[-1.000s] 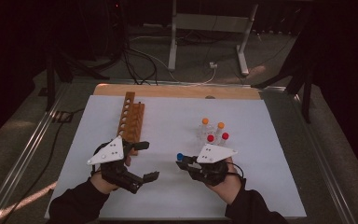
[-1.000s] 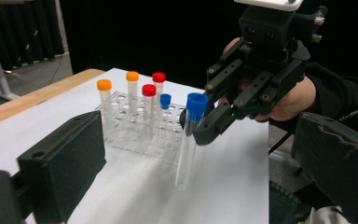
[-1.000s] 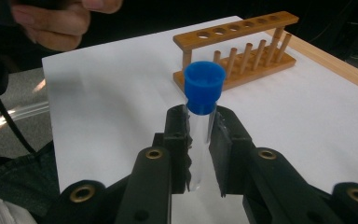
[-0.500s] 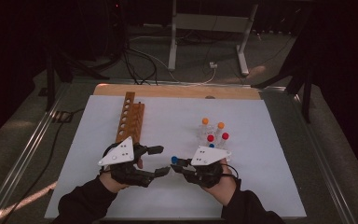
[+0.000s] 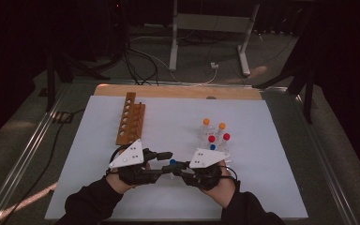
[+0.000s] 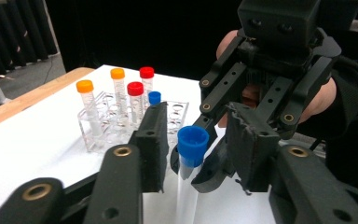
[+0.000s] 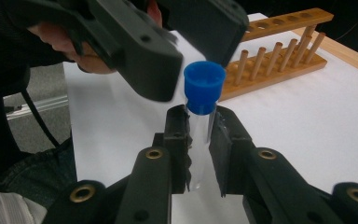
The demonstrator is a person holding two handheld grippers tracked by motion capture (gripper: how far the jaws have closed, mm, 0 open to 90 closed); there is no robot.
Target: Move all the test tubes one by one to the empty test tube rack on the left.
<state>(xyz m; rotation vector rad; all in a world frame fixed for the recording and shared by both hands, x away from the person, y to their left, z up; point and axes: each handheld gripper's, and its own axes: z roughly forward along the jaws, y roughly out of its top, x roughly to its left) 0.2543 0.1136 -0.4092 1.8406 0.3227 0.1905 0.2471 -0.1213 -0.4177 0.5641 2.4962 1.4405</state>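
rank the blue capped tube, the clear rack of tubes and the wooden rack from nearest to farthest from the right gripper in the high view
1. The blue capped tube: clamped in the right gripper, between the two hands.
2. The clear rack of tubes: just beyond that gripper, toward the table's right side.
3. The wooden rack: farthest, on the left half of the table, past the left gripper.

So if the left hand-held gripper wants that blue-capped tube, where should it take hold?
Probably the blue cap. The right hand-held gripper is shut on the clear body of the tube just under the cap and holds it upright, so only the cap stands free. The left hand-held gripper, whose jaws have just been closing, already flanks the cap; it should come in level and pinch its round sides.
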